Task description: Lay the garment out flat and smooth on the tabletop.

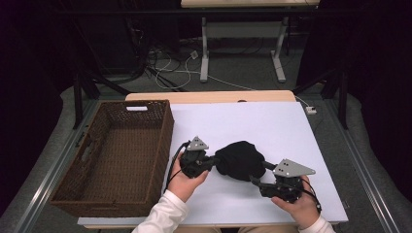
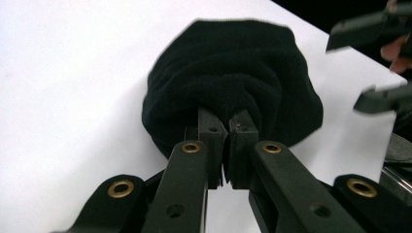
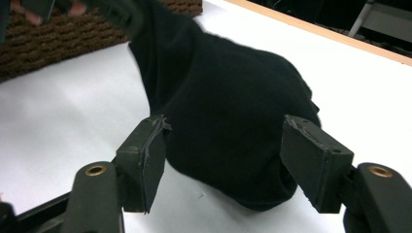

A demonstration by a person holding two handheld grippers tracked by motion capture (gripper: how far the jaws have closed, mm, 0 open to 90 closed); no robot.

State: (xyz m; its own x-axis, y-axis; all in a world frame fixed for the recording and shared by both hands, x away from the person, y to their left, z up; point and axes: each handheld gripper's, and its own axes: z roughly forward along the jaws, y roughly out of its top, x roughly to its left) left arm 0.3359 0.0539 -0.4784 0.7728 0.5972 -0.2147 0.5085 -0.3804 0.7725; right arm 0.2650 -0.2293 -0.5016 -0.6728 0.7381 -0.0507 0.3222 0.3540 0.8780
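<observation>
I see the left gripper (image 2: 227,127) pinching an edge fold of the black bundled knit cloth (image 1: 240,160), mid-sheet on the white table cover (image 1: 272,126). The right gripper (image 3: 224,160) straddles it, jaws apart, not pressing. Risk: the thin one-sided pinch slips, and the bundle unrolls before reaching the brown wicker basket (image 1: 92,194).

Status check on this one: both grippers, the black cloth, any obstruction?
Left gripper shut on black cloth. Right gripper open, jaws astride the cloth, not pressing. Wicker basket at left, path unobstructed.
</observation>
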